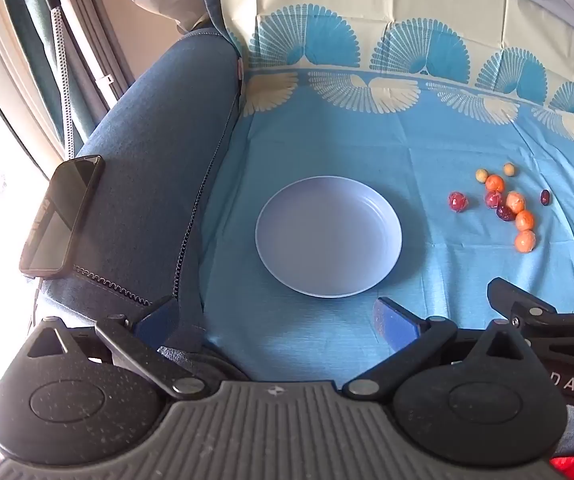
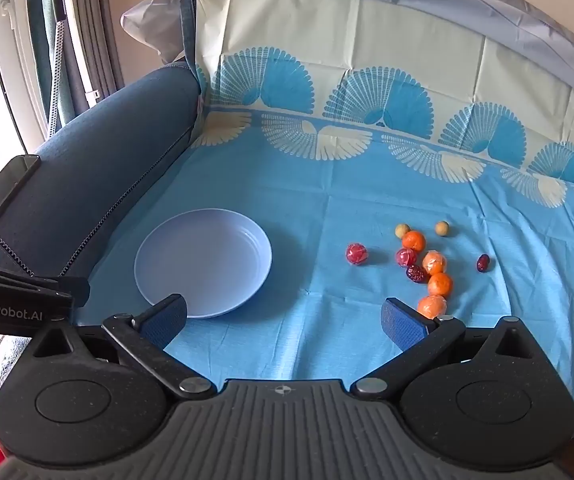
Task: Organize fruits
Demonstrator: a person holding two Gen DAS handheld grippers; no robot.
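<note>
An empty pale blue plate (image 1: 329,236) (image 2: 203,262) lies on the blue cloth. To its right lies a cluster of small fruits: several orange ones (image 2: 440,284) (image 1: 524,221), two red wrapped ones (image 2: 356,254) (image 1: 457,201), dark red dates (image 2: 483,263) (image 1: 545,197) and two small yellow-green ones (image 2: 442,228) (image 1: 509,169). My left gripper (image 1: 277,320) is open and empty, just short of the plate's near edge. My right gripper (image 2: 285,322) is open and empty, between the plate and the fruits; its right finger (image 2: 405,326) is close to the nearest orange fruit (image 2: 432,306).
A blue sofa armrest (image 1: 155,168) runs along the left, with a black phone (image 1: 61,216) lying on it. The patterned cloth rises up the sofa back (image 2: 367,80). A window and curtain (image 2: 47,40) are at far left.
</note>
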